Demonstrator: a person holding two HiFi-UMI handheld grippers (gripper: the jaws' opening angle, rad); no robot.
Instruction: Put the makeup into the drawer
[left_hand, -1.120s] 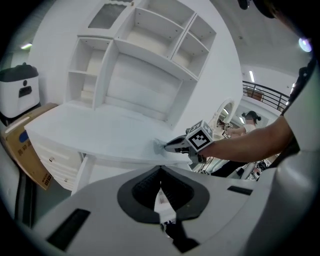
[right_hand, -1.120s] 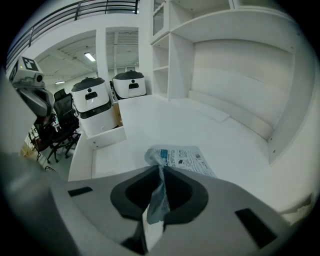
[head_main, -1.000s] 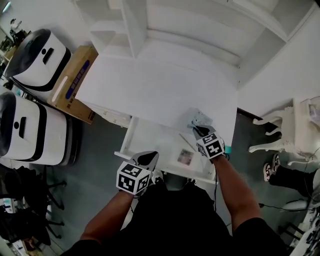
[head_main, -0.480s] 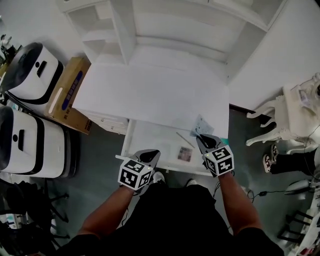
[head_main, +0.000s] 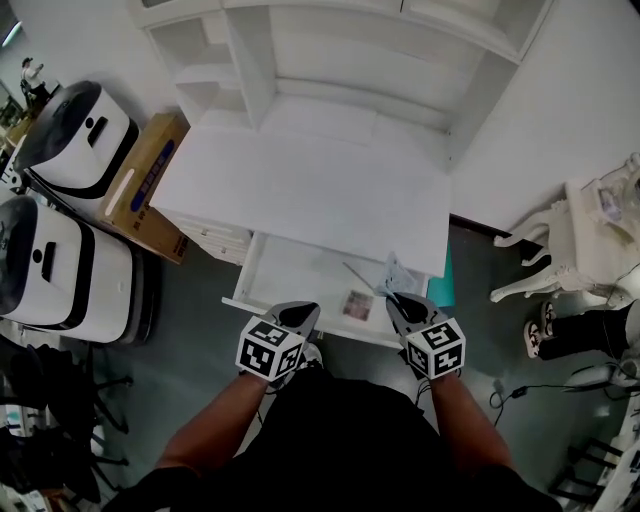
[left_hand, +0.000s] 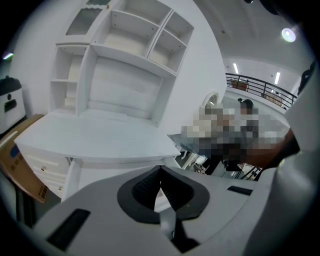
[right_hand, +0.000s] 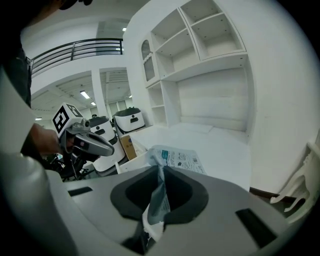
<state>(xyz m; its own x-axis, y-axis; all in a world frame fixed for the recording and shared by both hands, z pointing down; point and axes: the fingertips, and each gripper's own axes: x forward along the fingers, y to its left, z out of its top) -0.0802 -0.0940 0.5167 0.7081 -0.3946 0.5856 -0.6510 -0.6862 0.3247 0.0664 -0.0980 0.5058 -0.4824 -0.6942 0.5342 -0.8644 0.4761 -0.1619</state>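
- The head view sits high above the person and faces steeply down onto the white tabletop (head_main: 310, 190) and open drawer (head_main: 295, 272), with the left tongs (head_main: 292, 318) and right tongs (head_main: 398, 303) near its bottom edge.
- The left gripper view rides right behind its tongs, low by the tabletop's front edge, facing the shelf unit (left_hand: 125, 55).
- The right gripper view rides equally close, with the packet (right_hand: 175, 159) filling its foreground, and faces across the tabletop. The left tongs show at its left.
- All three views share the tabletop and shelf unit.
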